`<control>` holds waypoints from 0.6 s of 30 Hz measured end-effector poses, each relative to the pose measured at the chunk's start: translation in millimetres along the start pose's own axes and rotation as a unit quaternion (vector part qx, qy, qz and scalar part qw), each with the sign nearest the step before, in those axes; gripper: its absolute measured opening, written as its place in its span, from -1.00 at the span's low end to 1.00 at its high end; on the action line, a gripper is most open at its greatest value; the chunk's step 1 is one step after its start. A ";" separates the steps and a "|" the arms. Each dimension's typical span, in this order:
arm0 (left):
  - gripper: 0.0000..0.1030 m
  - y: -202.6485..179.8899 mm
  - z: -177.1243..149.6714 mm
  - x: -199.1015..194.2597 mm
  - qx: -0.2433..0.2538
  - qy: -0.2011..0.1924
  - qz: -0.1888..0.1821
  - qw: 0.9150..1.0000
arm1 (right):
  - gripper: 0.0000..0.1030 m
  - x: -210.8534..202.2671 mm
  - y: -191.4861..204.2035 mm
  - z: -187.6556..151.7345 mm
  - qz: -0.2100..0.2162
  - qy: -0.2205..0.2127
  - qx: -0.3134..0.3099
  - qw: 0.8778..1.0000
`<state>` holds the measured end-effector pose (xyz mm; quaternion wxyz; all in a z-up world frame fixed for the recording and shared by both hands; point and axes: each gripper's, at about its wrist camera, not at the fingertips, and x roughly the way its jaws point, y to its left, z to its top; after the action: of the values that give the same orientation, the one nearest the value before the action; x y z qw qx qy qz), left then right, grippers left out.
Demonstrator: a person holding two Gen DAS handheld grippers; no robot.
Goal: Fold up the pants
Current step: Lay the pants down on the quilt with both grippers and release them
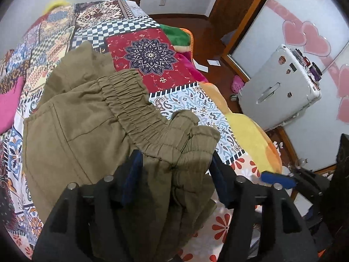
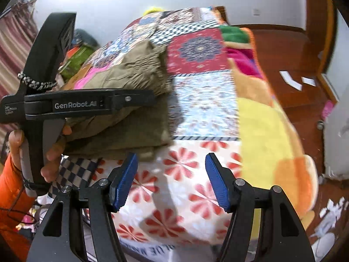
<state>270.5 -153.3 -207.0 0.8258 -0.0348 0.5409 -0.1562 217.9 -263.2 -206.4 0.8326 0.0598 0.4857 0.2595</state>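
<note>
Olive-green pants (image 1: 82,126) lie bunched on the patchwork bedspread (image 1: 144,52), the elastic waistband (image 1: 130,107) on top. My left gripper (image 1: 174,170) has a thick wad of the pants' cuff ends between its blue pads, jaws held wide by the cloth. In the right wrist view the pants (image 2: 130,100) sit folded on the bed at left, with the left gripper's body (image 2: 82,104) lying across them. My right gripper (image 2: 172,181) is open and empty, above the red-flower patch (image 2: 181,163) beside the pants.
The bed's yellow and orange blanket edge (image 1: 250,135) runs along the right. A white suitcase (image 1: 281,87) stands on the wooden floor (image 2: 290,65) by a door with pink hearts (image 1: 309,37). Paper scraps (image 2: 292,80) lie on the floor. A pink cloth (image 1: 11,104) lies at left.
</note>
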 end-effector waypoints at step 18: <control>0.49 91.4 7.1 -82.9 -0.028 -0.108 0.100 0.989 | 0.18 2.9 61.5 31.7 0.050 -0.060 -0.055 0.995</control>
<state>266.6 -42.8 -151.6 0.8894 -0.0202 0.4536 -0.0530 222.6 -204.3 -170.5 0.8481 0.0536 0.4164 0.3231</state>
